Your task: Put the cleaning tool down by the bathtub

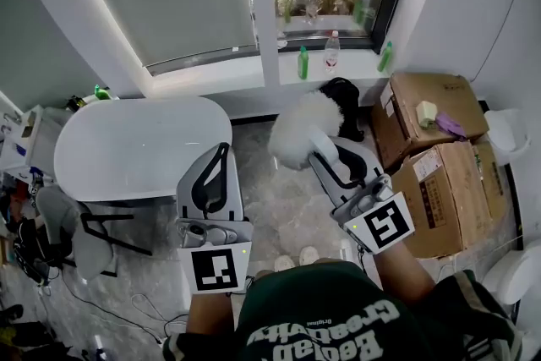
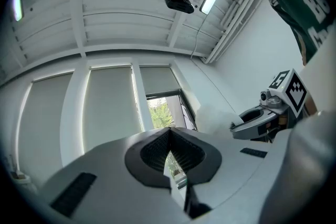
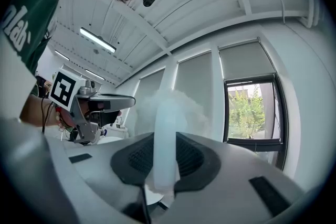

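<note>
Dark green shirt [image 1: 330, 317] with pale lettering fills the bottom of the head view, the person's shoulders closest to the camera. Just beyond it are two hand-held grippers, each carrying one black-and-white marker cube.

On the left gripper [image 2: 169, 136], the ribbed dark fingers [image 2: 149, 157] are clenched together with nothing between them. It is aimed roughly level over the near end of the white oval bathtub [image 1: 144, 148].

On the right gripper [image 3: 165, 153], the fingers [image 3: 134, 157] are pressed on the pale translucent handle of one fluffy white duster [image 1: 304, 127]. The handle stands upright between them, and the fluffy head rises past the fingertips. This cleaning tool is held in the air above the pale marble-patterned floor [image 1: 279, 199], to the right of the bathtub and apart from it.

Three bottles stand on the white window sill [image 1: 254, 72]: two green bottles [image 1: 303, 62] and one clear bottle with a red cap [image 1: 332, 51] between them. At least two brown cardboard boxes [image 1: 427, 110] sit on the floor at right; I cannot tell if there is a third. Two pale shoe tips [image 1: 296, 258] show between the grippers.
</note>
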